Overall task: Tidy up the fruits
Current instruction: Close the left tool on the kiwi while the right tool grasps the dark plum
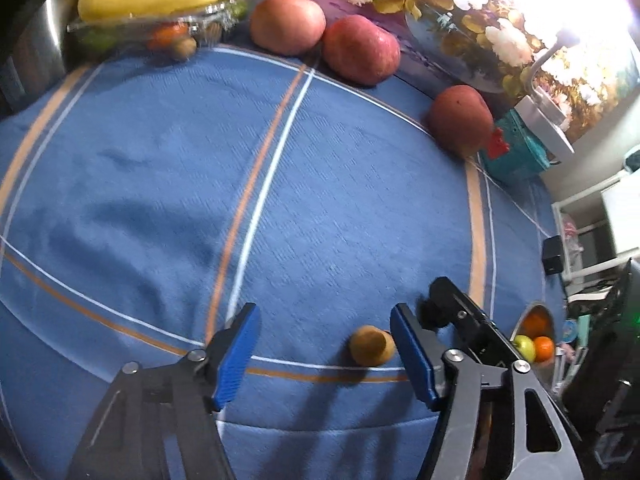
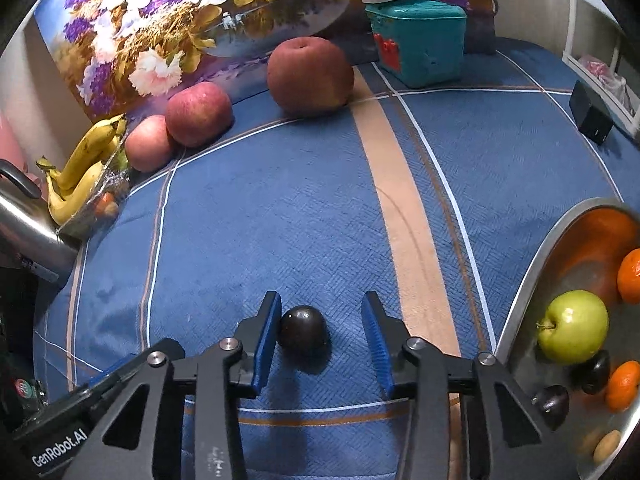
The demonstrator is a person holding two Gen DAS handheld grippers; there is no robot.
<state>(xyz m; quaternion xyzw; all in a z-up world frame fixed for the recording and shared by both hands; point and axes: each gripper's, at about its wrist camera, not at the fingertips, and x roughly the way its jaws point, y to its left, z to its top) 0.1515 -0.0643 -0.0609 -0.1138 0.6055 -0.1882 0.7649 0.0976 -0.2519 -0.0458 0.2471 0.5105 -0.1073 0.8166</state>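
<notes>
Several fruits already lay in the metal bowl (image 2: 516, 308); my right claw (image 2: 320, 344), jaws apart, straddled a dark round plum (image 2: 303, 330), my left claw (image 1: 324, 356) gaped around a brown kiwi (image 1: 371, 346).

1. The left gripper (image 1: 324, 354) has black metal arms with cut-out slots, round silver screws at the joints and two ribbed blue pads.
2. The right gripper (image 2: 320, 338) is built the same: black arms, silver screws, blue ribbed pads.
3. White "GenRobot.AI" lettering sits on a black block left of the right gripper.
</notes>
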